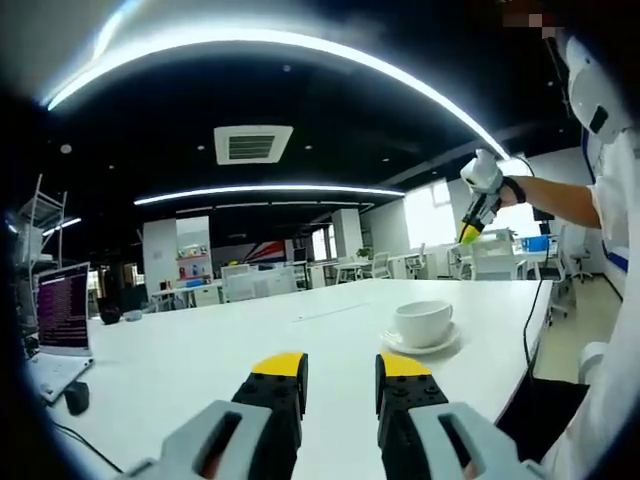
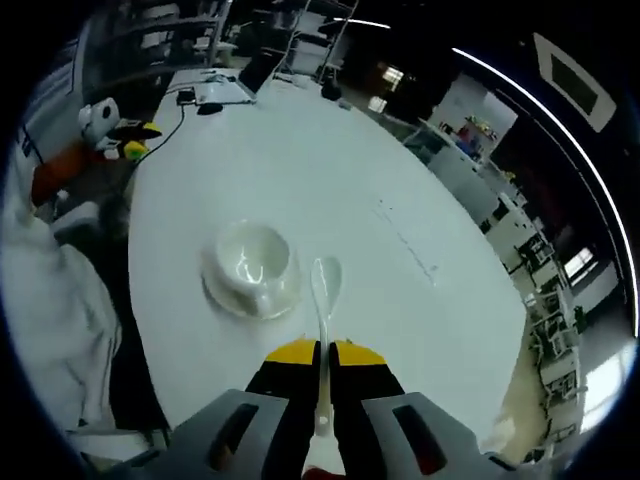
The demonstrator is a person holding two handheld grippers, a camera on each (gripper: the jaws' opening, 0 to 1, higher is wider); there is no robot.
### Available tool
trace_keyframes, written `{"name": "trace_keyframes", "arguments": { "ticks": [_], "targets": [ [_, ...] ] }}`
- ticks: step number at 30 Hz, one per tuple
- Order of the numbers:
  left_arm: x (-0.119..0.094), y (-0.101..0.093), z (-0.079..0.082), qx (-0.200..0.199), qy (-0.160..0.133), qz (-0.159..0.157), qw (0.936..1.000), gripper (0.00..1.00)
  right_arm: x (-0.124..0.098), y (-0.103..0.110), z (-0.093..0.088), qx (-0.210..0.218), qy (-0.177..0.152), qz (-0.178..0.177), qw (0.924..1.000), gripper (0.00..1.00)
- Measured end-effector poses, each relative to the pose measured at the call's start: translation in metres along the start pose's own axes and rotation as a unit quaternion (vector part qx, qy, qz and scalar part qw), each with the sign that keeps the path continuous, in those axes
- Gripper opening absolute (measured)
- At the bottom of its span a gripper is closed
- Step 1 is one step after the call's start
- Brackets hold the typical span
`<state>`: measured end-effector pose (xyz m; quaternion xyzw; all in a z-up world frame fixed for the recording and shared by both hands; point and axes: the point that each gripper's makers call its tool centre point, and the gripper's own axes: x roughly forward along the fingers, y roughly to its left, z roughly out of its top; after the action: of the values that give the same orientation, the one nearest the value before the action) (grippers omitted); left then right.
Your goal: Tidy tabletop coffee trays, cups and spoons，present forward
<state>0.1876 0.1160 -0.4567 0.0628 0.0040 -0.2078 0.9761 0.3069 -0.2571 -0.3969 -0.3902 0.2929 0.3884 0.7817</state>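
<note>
A white cup (image 1: 423,320) stands on a white saucer (image 1: 448,343) near the right edge of the white table (image 1: 200,340). My left gripper (image 1: 340,370) is open low over the table, short of the cup, with nothing between its yellow-tipped jaws. In the right gripper view, my right gripper (image 2: 320,352) is shut on the handle of a white spoon (image 2: 326,278), held high above the table. The spoon's bowl points forward, just right of the cup (image 2: 252,258) and saucer (image 2: 228,295) below. The right gripper (image 1: 469,231) also shows raised in a person's hand.
An open laptop (image 1: 62,310) and a dark mouse (image 1: 76,397) sit at the table's far left end, with a cable running along the edge. A person's sleeve (image 2: 50,300) is by the near edge. The left gripper (image 2: 130,135) lies low beyond the cup.
</note>
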Motion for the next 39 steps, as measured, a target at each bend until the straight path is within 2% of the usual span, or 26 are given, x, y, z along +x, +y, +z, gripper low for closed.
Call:
{"name": "trace_keyframes", "arguments": {
  "ticks": [7,11,18,19,22,24,25,29,39],
  "targets": [
    [-0.002,-0.006,0.000,0.004,0.001,-0.011,0.9999,0.29,0.015,0.021,0.014,-0.058,0.046,0.033,0.9967,0.05],
    [-0.005,-0.011,-0.001,0.006,0.006,-0.019,0.9998,0.29,0.025,0.028,0.016,-0.098,0.080,0.052,0.9906,0.05],
    [-0.008,-0.020,-0.001,0.015,0.014,-0.027,0.9994,0.29,0.043,0.045,0.020,-0.177,0.153,0.093,0.9678,0.05],
    [-0.008,-0.021,-0.001,0.014,0.013,-0.027,0.9995,0.29,0.045,0.048,0.019,-0.181,0.164,0.100,0.9645,0.05],
    [-0.010,-0.024,0.000,0.013,0.010,-0.026,0.9995,0.29,0.054,0.052,0.025,-0.183,0.171,0.108,0.9620,0.05],
    [-0.011,-0.026,0.000,0.012,0.010,-0.025,0.9996,0.29,0.059,0.056,0.023,-0.196,0.192,0.122,0.9537,0.05],
    [-0.012,-0.026,0.000,0.011,0.010,-0.024,0.9996,0.29,0.064,0.057,0.024,-0.196,0.195,0.124,0.9529,0.05],
    [-0.017,-0.028,0.001,0.002,0.006,-0.018,0.9998,0.29,0.080,0.059,0.026,-0.208,0.227,0.141,0.9410,0.05],
    [-0.025,-0.025,-0.001,-0.002,0.008,-0.005,1.0000,0.29,0.100,0.070,0.034,-0.224,0.251,0.160,0.9281,0.05]
  ]
}}
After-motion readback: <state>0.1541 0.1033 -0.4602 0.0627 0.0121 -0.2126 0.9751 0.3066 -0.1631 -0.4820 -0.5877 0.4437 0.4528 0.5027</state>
